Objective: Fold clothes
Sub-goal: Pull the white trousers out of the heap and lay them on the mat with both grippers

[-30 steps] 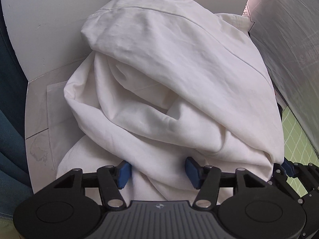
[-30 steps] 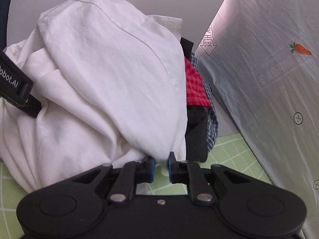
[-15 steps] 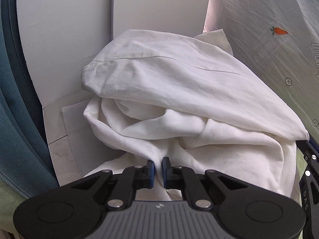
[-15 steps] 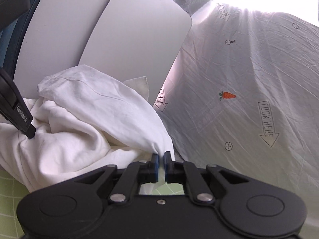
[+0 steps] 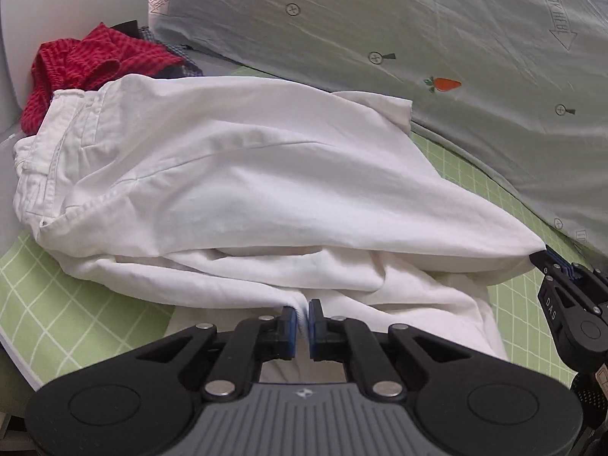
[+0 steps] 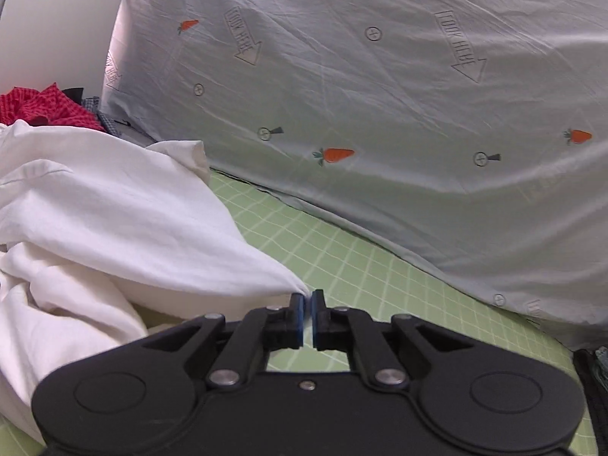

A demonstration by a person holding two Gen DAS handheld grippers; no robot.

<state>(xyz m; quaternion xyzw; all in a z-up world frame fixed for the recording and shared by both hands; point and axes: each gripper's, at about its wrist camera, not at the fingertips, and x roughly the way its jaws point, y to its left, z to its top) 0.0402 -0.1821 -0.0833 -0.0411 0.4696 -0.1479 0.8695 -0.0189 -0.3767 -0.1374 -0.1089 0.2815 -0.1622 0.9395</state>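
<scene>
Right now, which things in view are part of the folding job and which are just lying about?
In the job:
- white garment, pinched at two points
- left hand-held gripper, shut on it
- right hand-held gripper, shut on it
- green mat under it

Lying about:
- red cloth
- carrot-print sheet

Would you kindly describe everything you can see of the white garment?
The white garment is plain woven cloth, creased and bunched in loose folds, with stitched seams and a band-like edge at its far left end. It lies on the green grid mat, its far end against a red cloth. The left hand-held gripper pinches a near fold; the right hand-held gripper pinches a stretched corner.
</scene>
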